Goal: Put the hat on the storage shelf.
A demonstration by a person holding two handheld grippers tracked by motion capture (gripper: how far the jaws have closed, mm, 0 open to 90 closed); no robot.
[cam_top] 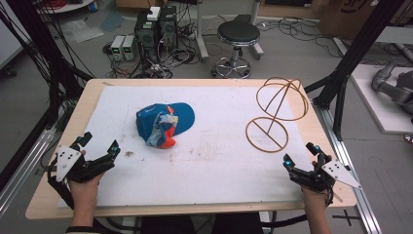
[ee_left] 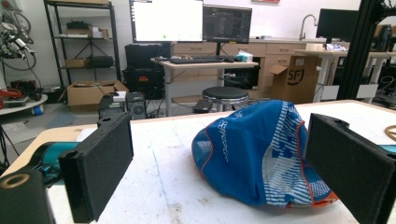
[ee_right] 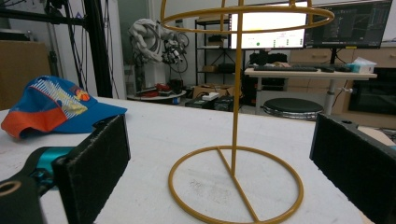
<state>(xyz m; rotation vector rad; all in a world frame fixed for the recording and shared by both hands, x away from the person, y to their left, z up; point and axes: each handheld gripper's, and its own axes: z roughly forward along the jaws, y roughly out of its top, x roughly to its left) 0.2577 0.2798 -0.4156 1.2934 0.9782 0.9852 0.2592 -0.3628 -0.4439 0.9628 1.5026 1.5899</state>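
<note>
A soft, light-looking blue cap (cam_top: 164,125) lies mid-table left of a gold wire stand (cam_top: 277,114), best pinched by its stiffer brim, as the left gripper (cam_top: 100,148) and right gripper (cam_top: 299,155) wait spread, empty.

Table (cam_top: 48,195); cap (cam_top: 163,124); wire stand (cam_top: 275,114)
</note>
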